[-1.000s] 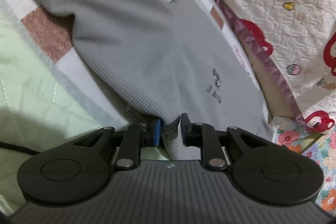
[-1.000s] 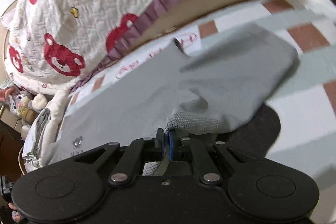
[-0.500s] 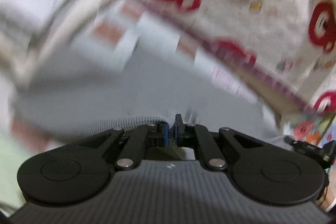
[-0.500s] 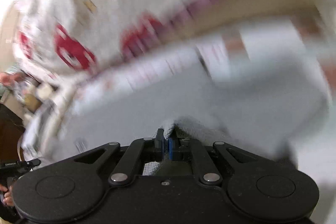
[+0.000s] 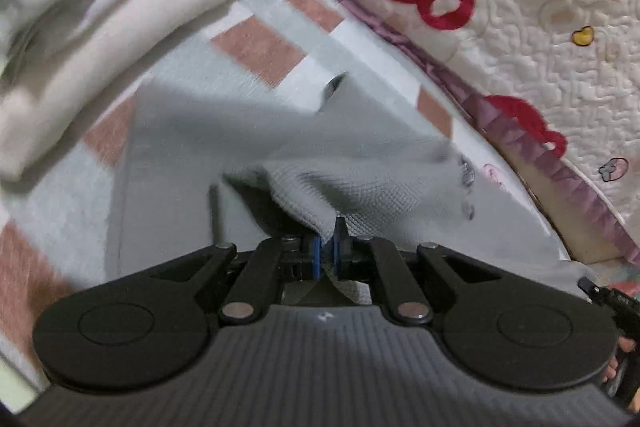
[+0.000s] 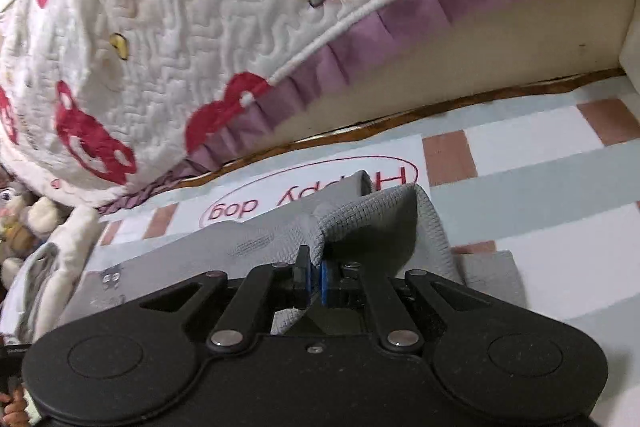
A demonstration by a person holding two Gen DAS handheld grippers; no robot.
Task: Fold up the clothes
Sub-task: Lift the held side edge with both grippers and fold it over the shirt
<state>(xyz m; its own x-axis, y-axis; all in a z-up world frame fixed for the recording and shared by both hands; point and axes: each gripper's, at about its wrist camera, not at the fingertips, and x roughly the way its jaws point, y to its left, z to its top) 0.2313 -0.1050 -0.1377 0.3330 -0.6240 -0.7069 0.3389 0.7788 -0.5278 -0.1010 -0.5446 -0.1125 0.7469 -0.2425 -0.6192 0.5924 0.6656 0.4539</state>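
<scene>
the left gripper has its jaws pinched nearly shut on a raised edge of the grey garment, and the right gripper is clamped the same way on another bunched edge of that garment. ahead of and below both pairs of jaws, the rest of the cloth lies spread on the checked bed sheet, with the quilted bear blanket beyond it. the step in hand looks like carrying the lifted edge over the flat part to make a fold. to do it well, keep both grips firm and level with each other so the edge stays taut between them, carry it across without dragging the lower layer, and lower it so the edges line up before letting go. uneven hands would leave a skewed, wrinkled crease.
</scene>
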